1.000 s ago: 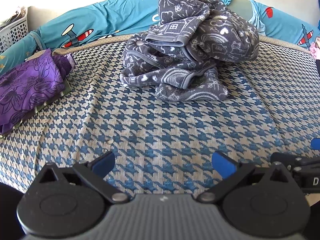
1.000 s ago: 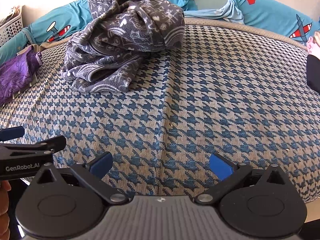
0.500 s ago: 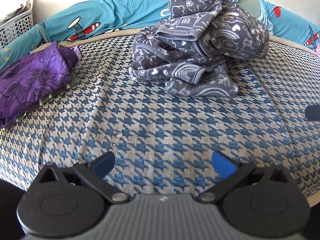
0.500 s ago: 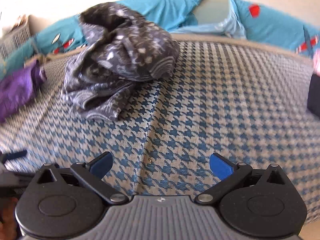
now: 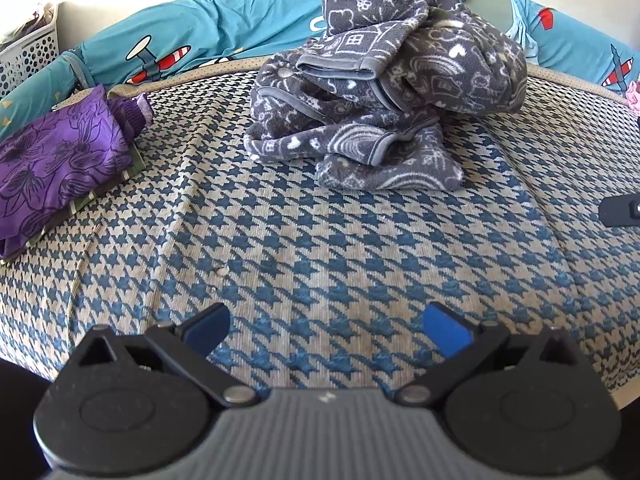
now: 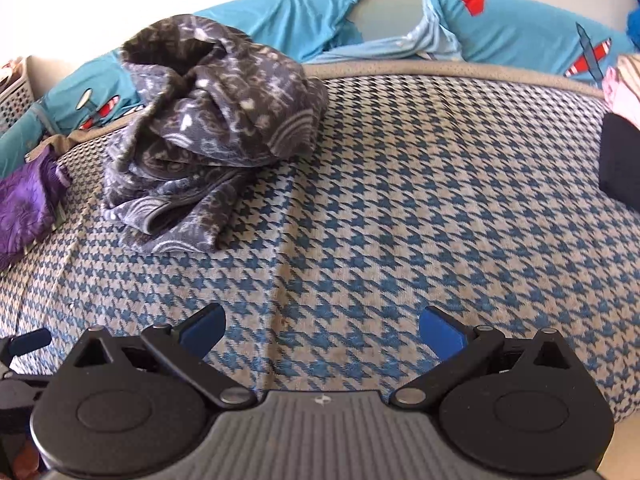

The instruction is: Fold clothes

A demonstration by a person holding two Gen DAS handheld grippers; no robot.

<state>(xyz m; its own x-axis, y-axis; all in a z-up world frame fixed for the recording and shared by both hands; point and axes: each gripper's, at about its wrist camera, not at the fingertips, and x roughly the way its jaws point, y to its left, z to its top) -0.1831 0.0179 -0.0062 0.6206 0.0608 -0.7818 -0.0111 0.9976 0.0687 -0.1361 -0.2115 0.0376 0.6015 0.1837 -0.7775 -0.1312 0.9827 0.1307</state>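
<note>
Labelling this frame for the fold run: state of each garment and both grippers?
grey patterned garment: crumpled in a heap on the bed, unfolded, not held.
purple floral garment: folded, lying flat at the bed's left edge.
left gripper: open, empty, above the houndstooth cover, short of the heap.
right gripper: open, empty, also short of the heap.

Bare houndstooth bedcover (image 5: 340, 240) lies open in front of the crumpled grey garment (image 5: 384, 92); purple folded clothes (image 5: 60, 160) block its left, a teal pillow (image 5: 208, 44) behind
</note>
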